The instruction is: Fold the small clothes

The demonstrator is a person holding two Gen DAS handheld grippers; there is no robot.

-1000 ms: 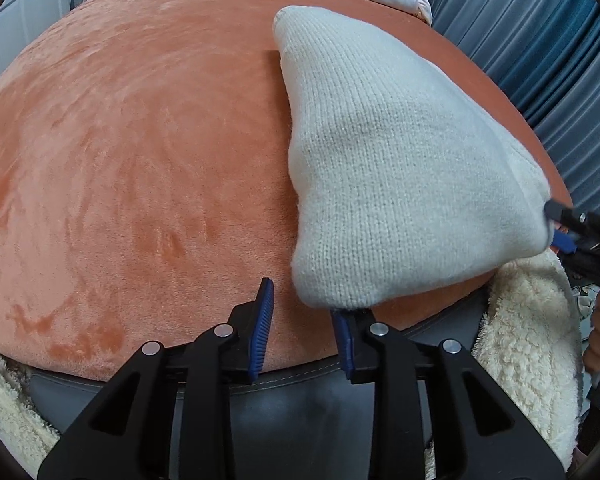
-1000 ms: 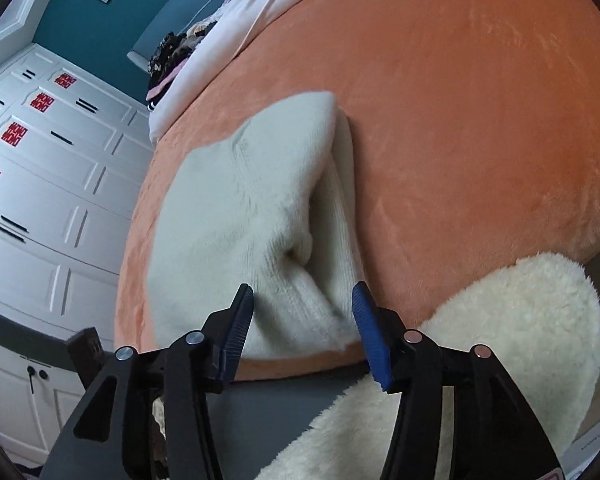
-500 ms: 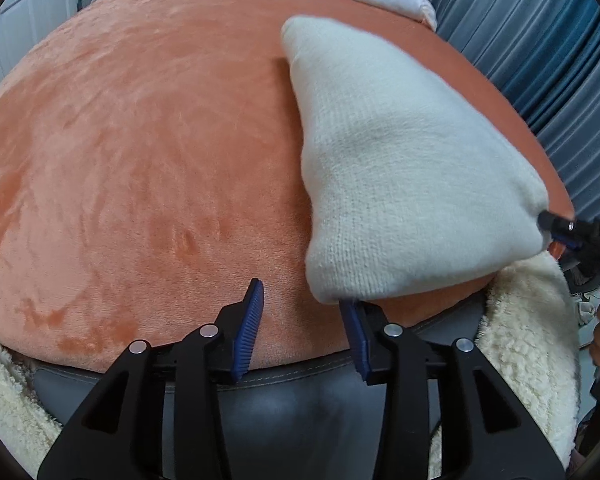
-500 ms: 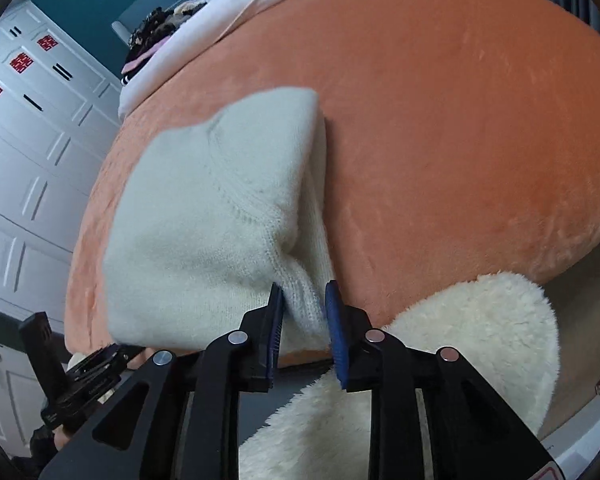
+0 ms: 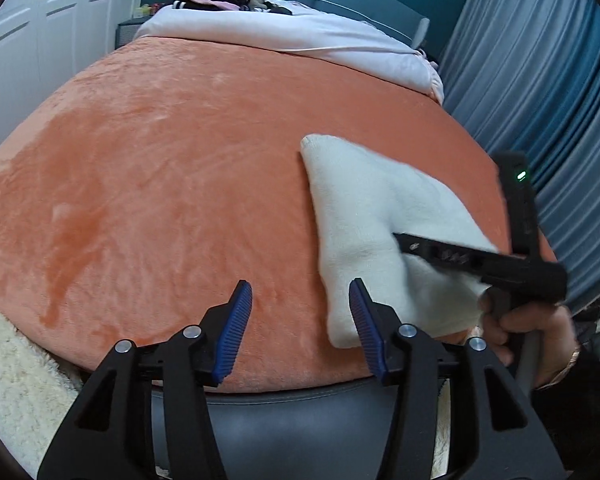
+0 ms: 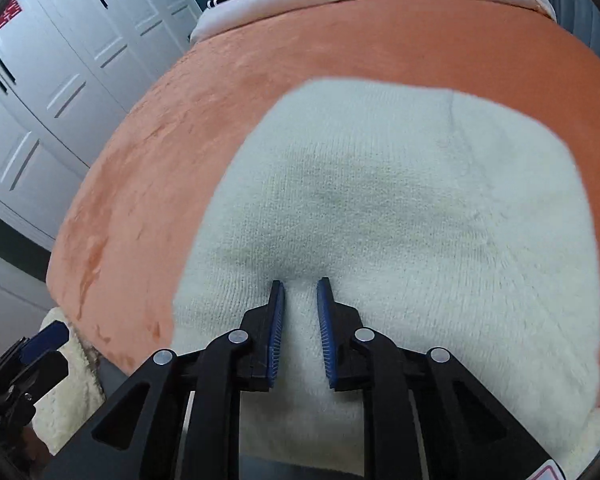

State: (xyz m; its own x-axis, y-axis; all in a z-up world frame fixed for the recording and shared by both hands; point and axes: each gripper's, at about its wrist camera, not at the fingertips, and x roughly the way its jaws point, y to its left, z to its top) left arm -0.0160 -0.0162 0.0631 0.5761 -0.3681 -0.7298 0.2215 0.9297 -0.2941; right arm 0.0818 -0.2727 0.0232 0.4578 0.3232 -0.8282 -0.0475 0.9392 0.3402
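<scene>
Through the left wrist camera I see one orange plush blanket [image 5: 160, 184] covering the bed, with white wardrobe doors [image 5: 40, 40] beyond its left edge and blue-grey curtains [image 5: 540, 80] beyond its right. My left gripper [image 5: 300, 320] hangs over the blanket's near edge, fingers spread wide with nothing between them. One cream knitted garment [image 5: 360, 220] lies on the blanket's right side, just beside my right fingertip. The right gripper's black body [image 5: 480, 260] crosses over it.

Through the right wrist camera, the garment [image 6: 400, 200] fills the blanket's [image 6: 260, 60] near part. My right gripper [image 6: 300, 292] pinches a raised fold of it.
</scene>
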